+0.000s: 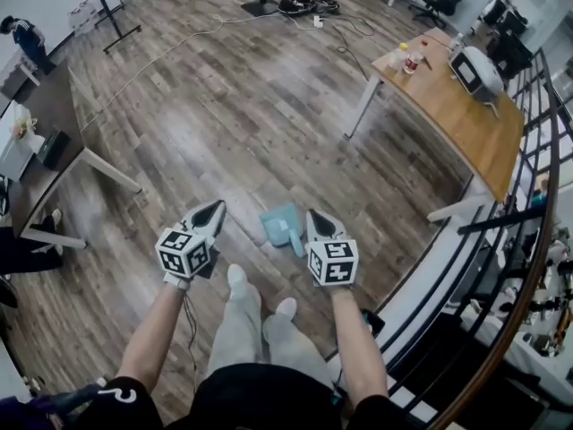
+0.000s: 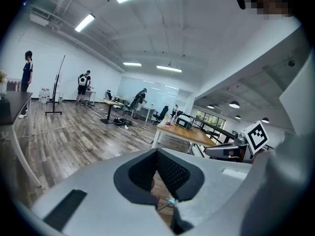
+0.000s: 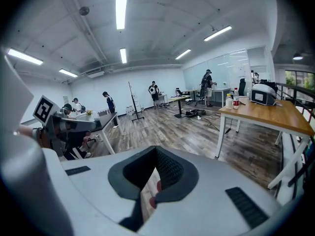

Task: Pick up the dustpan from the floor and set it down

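Observation:
The light blue dustpan (image 1: 282, 224) lies flat on the wooden floor just ahead of the person's feet, its handle pointing toward them. My left gripper (image 1: 211, 213) hangs to its left and my right gripper (image 1: 316, 219) close to its right, both above the floor and apart from it. In the left gripper view the jaws of the left gripper (image 2: 157, 154) stand together with nothing held; a pale blue bit shows through the slit beneath. The jaws of the right gripper (image 3: 156, 151) are likewise shut and empty.
A wooden table (image 1: 466, 119) with bottles and a white appliance stands at the right, beside a black railing (image 1: 537, 195). A dark table (image 1: 55, 115) is at the left. Cables (image 1: 304, 7) and a stand (image 1: 112, 12) lie far ahead. White shoes (image 1: 238, 280) are just behind the dustpan.

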{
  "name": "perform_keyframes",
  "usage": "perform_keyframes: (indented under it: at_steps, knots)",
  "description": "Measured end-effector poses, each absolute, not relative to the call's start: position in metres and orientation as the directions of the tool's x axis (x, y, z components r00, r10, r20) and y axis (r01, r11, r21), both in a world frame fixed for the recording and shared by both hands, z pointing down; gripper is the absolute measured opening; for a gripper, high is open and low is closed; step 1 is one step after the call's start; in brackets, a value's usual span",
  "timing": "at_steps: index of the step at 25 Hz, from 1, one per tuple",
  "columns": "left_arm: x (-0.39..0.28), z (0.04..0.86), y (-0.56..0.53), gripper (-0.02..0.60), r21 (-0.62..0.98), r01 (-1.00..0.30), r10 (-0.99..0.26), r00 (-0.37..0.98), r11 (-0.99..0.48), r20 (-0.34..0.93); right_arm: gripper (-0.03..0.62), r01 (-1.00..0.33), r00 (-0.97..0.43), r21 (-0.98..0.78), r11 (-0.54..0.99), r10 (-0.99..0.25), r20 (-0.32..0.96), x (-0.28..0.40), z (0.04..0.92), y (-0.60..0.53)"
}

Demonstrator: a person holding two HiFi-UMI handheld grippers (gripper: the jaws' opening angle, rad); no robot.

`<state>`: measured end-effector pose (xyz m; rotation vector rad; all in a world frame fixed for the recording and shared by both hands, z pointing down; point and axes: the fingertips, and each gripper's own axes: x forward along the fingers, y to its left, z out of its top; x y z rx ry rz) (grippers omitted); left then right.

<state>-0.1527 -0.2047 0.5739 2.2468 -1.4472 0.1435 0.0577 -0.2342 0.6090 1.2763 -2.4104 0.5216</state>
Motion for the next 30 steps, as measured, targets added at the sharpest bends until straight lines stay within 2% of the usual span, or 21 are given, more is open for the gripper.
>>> perform_keyframes:
  at_steps: [11, 12, 14, 20, 24, 30]
  knots:
    - [-0.147, 0.671, -0.22, -0.003, 0.345, -0.881, -0.799, 0.45, -0.323, 0.4, -0.006, -0.843, -0.503, -0.157, 0.515, -0.65, 0.57, 0.055, 0.735, -0.242]
    - [-0.145, 0.679, -0.221, -0.003, 0.349, -0.879, -0.793, 0.454, -0.325, 0.405, 0.004, -0.839, -0.506, -0.163, 0.519, -0.636, 0.582, 0.053, 0.749, -0.242]
    - [-0.143, 0.695, -0.222, -0.003, 0.357, -0.875, -0.782, 0.463, -0.327, 0.417, 0.098, -0.837, -0.505, -0.172, 0.52, -0.61, 0.611, 0.05, 0.776, -0.242]
    - [-0.144, 0.731, -0.226, -0.003, 0.381, -0.868, -0.762, 0.474, -0.319, 0.441, 0.229, -0.844, -0.461, -0.153, 0.513, -0.55, 0.696, 0.044, 0.853, -0.239]
    - [-0.149, 0.752, -0.235, -0.003, 0.387, -0.864, -0.755, 0.48, -0.321, 0.447, 0.26, -0.848, -0.43, -0.148, 0.509, -0.499, 0.752, 0.038, 0.898, -0.237]
    - [-0.159, 0.78, -0.245, -0.003, 0.397, -0.865, -0.741, 0.48, -0.308, 0.47, 0.265, -0.857, -0.39, -0.141, 0.496, -0.444, 0.807, 0.033, 0.94, -0.237]
